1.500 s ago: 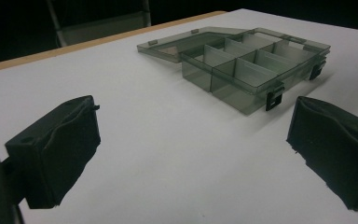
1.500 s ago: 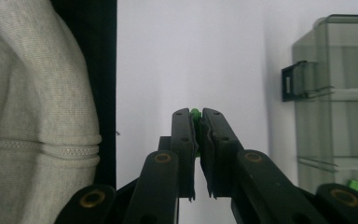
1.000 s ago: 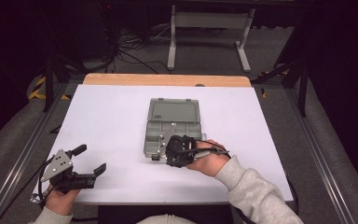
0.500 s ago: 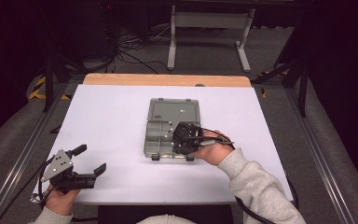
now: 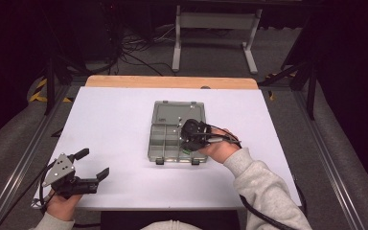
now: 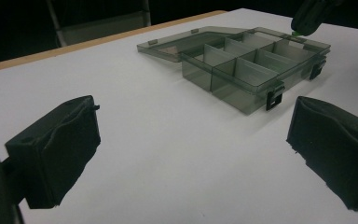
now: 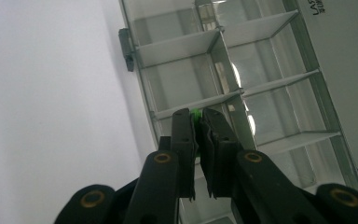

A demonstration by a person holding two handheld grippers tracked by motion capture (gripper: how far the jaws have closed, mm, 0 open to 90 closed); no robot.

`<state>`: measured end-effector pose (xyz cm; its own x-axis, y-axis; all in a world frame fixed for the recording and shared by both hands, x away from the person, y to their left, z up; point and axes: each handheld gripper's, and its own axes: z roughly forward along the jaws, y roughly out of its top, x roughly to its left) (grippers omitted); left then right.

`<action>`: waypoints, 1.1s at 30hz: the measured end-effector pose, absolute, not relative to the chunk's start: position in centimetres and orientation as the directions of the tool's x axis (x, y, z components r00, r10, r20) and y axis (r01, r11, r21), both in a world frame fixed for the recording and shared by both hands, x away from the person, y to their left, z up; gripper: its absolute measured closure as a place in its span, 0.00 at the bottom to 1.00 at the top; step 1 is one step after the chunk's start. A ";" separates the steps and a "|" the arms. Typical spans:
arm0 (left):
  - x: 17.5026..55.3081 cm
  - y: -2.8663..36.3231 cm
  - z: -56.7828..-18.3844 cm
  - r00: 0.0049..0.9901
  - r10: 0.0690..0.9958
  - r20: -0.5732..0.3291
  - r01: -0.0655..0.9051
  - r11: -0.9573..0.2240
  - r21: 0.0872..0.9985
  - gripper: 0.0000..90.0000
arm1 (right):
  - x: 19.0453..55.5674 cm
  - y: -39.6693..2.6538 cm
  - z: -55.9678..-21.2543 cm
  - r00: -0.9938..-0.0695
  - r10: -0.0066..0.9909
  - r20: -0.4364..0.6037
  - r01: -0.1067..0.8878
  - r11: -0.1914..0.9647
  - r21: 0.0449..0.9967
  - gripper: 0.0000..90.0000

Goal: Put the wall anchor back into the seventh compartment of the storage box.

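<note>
A grey see-through compartment box (image 5: pixel 165 139) lies mid-table with its lid (image 5: pixel 177 111) folded flat behind it; the compartments I can see hold nothing. My right gripper (image 5: pixel 187 149) hovers over the box's right-hand compartments, shut on a small green piece (image 7: pixel 195 113) that peeks out between the pads. In the right gripper view, the gripper (image 7: pixel 198 116) points down at a divider wall of the box (image 7: pixel 182 46). My left gripper (image 5: pixel 92 164) rests at the front left of the table, open and holding nothing. In its own view, the left gripper (image 6: pixel 193 154) faces the box (image 6: pixel 242 70) and the green piece (image 6: pixel 296 33).
A white table (image 5: pixel 115 120) with a wooden far edge (image 5: pixel 172 82) carries the box. Metal rails run along both sides of it. Behind it are a white stand (image 5: pixel 211 28), cables on the floor, and dark frames at the right.
My right gripper has moved from the box's near edge farther over its compartments, away from the person and slightly right, still shut on the green piece. The left gripper has stayed put.
</note>
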<state>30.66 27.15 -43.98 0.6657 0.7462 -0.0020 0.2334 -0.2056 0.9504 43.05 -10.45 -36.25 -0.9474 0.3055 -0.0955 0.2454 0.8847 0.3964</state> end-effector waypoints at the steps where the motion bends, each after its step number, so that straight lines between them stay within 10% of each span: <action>1: 30.7 27.2 -44.0 0.664 0.747 -0.001 0.233 -0.206 0.950 0.03 | 43.1 -10.4 -36.4 -0.946 0.312 -0.093 0.252 0.882 0.398 0.93; 33: 30.7 27.1 -44.0 0.666 0.746 -0.001 0.234 -0.207 0.950 0.03 | 44.5 -10.4 -40.3 -0.945 0.325 -0.040 0.296 0.900 0.321 0.93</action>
